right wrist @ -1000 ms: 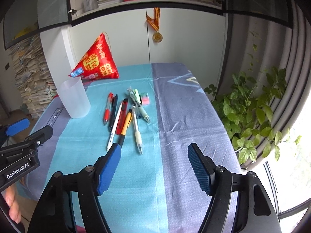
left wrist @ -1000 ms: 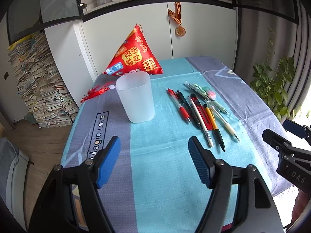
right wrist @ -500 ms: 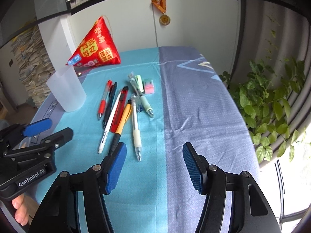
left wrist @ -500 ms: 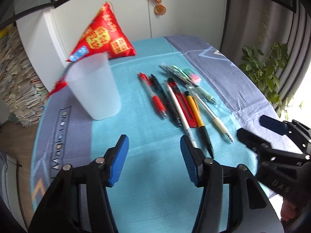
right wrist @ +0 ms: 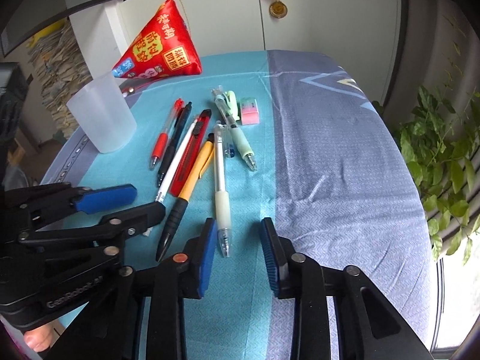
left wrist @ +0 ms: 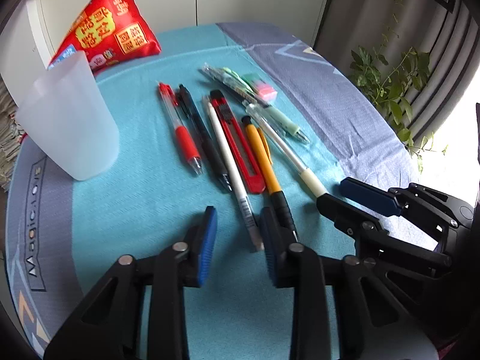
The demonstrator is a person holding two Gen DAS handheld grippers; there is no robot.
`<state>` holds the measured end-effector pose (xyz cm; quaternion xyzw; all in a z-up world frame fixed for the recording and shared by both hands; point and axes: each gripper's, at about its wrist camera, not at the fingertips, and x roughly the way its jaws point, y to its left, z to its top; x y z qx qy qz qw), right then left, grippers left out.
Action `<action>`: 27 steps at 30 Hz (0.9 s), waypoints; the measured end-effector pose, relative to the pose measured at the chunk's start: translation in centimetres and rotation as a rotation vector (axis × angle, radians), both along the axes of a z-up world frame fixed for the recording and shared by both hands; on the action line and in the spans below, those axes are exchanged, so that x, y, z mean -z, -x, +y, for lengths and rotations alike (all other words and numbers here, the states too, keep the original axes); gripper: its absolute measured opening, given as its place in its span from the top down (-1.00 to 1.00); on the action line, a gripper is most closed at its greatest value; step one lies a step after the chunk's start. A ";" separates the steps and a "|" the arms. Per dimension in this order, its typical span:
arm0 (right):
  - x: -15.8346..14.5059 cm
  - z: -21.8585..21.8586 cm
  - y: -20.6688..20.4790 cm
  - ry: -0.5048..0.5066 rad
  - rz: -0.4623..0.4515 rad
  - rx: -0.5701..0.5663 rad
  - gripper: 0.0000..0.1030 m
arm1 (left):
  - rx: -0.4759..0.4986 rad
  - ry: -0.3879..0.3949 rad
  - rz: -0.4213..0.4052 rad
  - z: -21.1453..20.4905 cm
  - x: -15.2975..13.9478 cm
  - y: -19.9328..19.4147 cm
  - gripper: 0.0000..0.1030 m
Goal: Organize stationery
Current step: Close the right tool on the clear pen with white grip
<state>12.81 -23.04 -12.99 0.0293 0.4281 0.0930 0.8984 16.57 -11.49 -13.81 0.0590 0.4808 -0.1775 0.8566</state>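
Now, surroundings: ahead of your two grippers a frosted plastic cup stands upright, well to the left of the pens; a red pyramid-shaped pouch sits behind it, and a leafy plant hangs off to the right of the table.
Obstruction: your right gripper reaches in beside the left gripper, its black finger covering the tip of the clear pen.
Materials: a soft teal and grey cloth covers the table; the pens are smooth plastic, the red utility knife flat and slotted, the pink eraser a small block.
Left gripper: jaws have just been closing, partly narrowed, nothing between the ribbed blue pads; the white pen ends just inside its right finger.
Right gripper: jaws have just been closing; the clear pen's tip lies in the gap near the left pad, unpinched.
Stationery: red pen, black pen and orange pen fan out ahead of both tools.
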 end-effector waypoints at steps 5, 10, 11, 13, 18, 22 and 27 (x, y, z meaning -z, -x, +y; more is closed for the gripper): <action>0.1 1.2 0.3 0.048 -0.016 -0.045 0.78 | 0.017 0.021 0.018 0.0 -0.2 0.3 0.81; -0.3 0.5 1.0 0.009 0.010 -0.043 0.79 | 0.013 0.031 0.025 0.8 -0.4 1.1 0.84; -0.4 0.3 1.3 -0.002 0.015 -0.041 0.79 | 0.014 0.028 0.023 1.1 -0.6 1.4 0.84; -0.6 -0.1 2.0 -0.017 0.022 -0.038 0.79 | 0.017 0.020 0.014 1.8 -0.9 2.3 0.84; -1.1 -0.5 4.4 -0.020 0.040 -0.043 0.79 | 0.024 -0.006 -0.003 3.4 -1.4 4.7 0.84; -1.3 -0.7 6.4 -0.002 0.039 -0.030 0.79 | -0.003 -0.018 -0.008 4.7 -1.3 5.9 0.84; -1.6 -1.3 7.4 0.008 0.034 0.030 0.79 | -0.019 0.004 -0.029 4.9 -2.2 6.7 0.84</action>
